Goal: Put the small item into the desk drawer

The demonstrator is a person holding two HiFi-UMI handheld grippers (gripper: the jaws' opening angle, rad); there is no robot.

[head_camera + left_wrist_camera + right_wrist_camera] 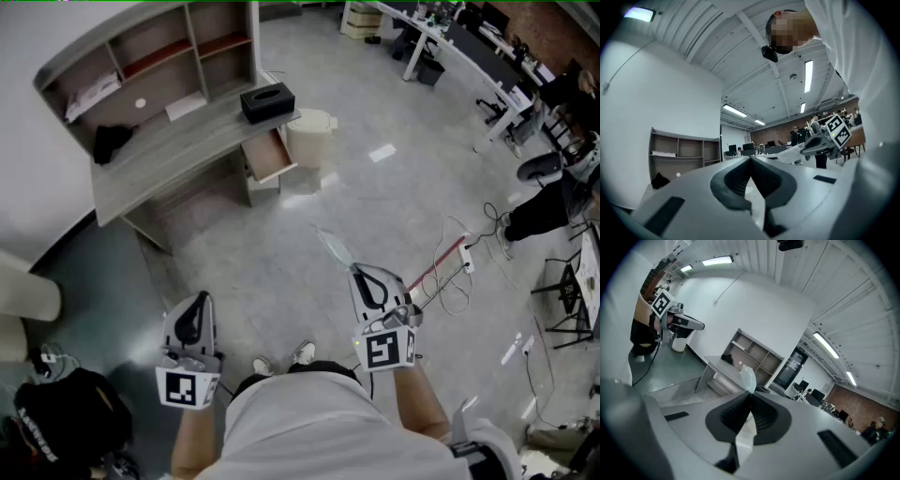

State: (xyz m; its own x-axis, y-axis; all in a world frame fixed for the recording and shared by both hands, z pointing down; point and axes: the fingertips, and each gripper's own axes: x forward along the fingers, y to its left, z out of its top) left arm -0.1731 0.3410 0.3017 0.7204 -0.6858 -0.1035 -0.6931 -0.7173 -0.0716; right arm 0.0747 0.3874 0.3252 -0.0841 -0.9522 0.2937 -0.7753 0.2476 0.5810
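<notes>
A grey desk (178,155) with a shelf unit stands at the upper left of the head view, some way ahead of me. Its drawer (272,156) is pulled open at the right end. My right gripper (357,270) is shut on a small clear plastic packet (334,247), held over the floor well short of the desk. In the right gripper view the packet (748,376) sticks up past the closed jaws of the right gripper (751,395), with the desk (723,368) beyond. My left gripper (198,299) hangs lower left, and the left gripper (750,160) is shut with nothing in it.
A black tissue box (267,101) sits on the desk's right end above the drawer. A white bin (311,137) stands just right of the drawer. Cables and a power strip (464,263) lie on the floor at the right. A black bag (64,422) is at the lower left.
</notes>
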